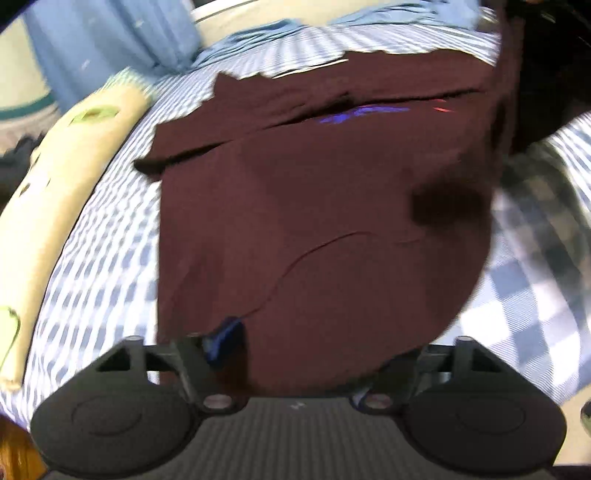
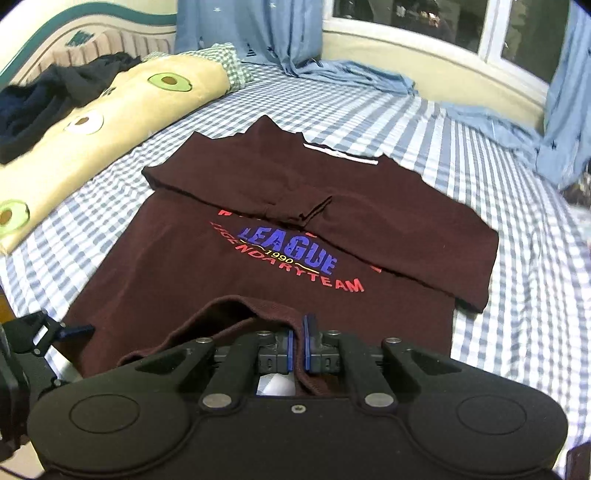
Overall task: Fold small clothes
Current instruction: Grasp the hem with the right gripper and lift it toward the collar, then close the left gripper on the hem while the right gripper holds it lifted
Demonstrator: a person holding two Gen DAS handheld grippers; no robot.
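The right gripper (image 2: 298, 345) has its jaws pinched on the hem of the soft, limp maroon shirt (image 2: 295, 229), while the left gripper (image 1: 295, 354) straddles the hem beside, jaws half-wide, nothing visibly pinched.

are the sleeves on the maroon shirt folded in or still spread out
Folded in. In the right wrist view both sleeves lie crossed over the maroon shirt, partly covering its printed lettering.

avocado pillow (image 2: 110, 122) beside dark clothes (image 2: 44, 103); blue curtains (image 2: 243, 29).
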